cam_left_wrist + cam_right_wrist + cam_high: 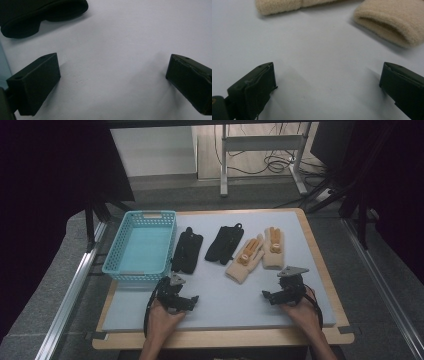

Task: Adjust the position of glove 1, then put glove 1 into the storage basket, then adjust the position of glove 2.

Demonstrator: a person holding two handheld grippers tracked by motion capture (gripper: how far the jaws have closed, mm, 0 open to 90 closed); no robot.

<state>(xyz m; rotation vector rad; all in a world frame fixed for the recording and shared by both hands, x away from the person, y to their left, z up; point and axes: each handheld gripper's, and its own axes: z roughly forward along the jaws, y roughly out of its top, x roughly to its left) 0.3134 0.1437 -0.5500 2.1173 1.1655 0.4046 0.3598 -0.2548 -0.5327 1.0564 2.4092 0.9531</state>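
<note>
1. Start step: left gripper point(176, 293) and right gripper point(285, 290) rest on the pale grey mat point(225, 295), jaws apart, holding nothing.
2. Nearest black fabric glove point(187, 251) lies beside the turquoise plastic basket point(141, 245); 2 beige knitted gloves point(255, 252) lie ahead of the right gripper.
3. Next move likely calls for reaching forward and closing on a cuff.

Two black gloves point(187, 251) and two beige gloves point(246, 259) lie flat, untouched.

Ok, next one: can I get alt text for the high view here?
Two hands each hold an open hand-held gripper, left and right, low over a pale mat. Beyond them lie two black gloves and two beige gloves in a row, with an empty blue basket at the left.
</note>
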